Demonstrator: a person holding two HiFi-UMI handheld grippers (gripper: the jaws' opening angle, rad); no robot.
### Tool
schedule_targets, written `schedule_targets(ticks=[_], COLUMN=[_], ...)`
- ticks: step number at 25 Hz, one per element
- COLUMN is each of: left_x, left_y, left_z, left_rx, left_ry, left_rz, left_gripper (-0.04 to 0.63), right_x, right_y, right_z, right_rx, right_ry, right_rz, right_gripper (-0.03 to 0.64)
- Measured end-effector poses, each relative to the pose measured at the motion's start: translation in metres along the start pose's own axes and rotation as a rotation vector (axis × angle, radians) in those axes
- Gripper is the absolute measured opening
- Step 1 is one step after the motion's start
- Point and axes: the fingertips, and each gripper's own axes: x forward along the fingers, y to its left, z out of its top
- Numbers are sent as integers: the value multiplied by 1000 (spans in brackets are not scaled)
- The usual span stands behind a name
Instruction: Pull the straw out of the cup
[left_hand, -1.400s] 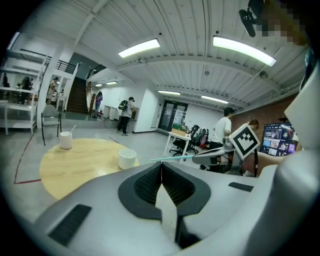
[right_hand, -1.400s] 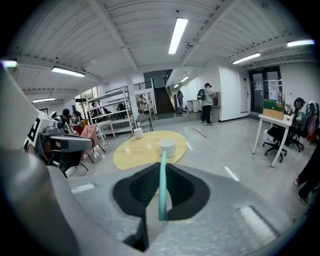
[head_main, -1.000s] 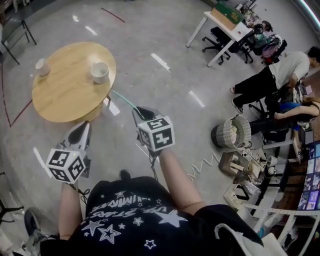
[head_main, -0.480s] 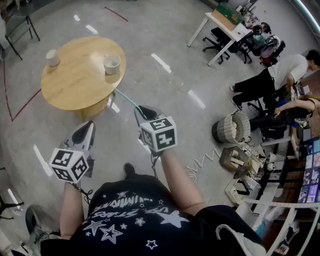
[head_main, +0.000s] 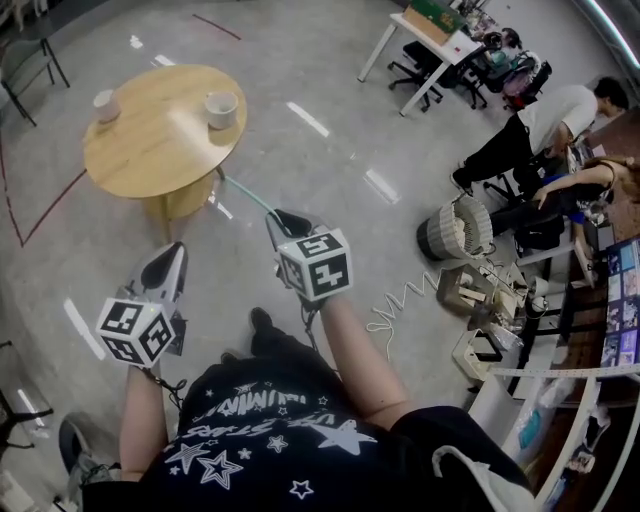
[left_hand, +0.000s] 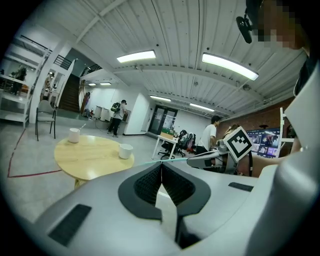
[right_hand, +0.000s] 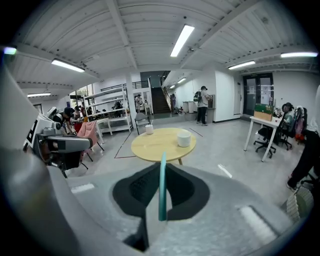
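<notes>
A thin teal straw sticks out from my right gripper, which is shut on it; in the right gripper view the straw stands clamped between the black pads, pointing at the round wooden table. Two white cups stand on the table: one near its right edge, one at the far left. The straw's tip hangs over the floor, short of the table. My left gripper is held beside the right one, its pads closed together with nothing between them.
Grey floor lies between me and the table, with a red tape line left of it. On the right are a round wicker basket, a coiled white cable, cluttered shelves and seated people. A white desk stands at the back.
The table and cups have drifted up and further off in the head view; the gap between the straw's tip and the nearer cup has grown. Both grippers keep their pose, the straw still clamped.
</notes>
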Motion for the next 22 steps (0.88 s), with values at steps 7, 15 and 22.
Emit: schedule_targets(ticks=[7,15,22], left_x=[-44,-60,-76], left_y=[-18,-26,-15], left_z=[-14,-27,-18], left_rx=[24,11,-5], left_ry=[1,-22,-30], left_rz=[-27,-33,-2], left_gripper=[9,9,9], right_x=[-37,-45,-45], right_y=[37,48,63], right_z=[-23,-34,-28], right_rx=[6,-2,-30], right_ry=[-18,-16,6], right_rz=[-21,-33,-27], right_gripper=[31,31,29])
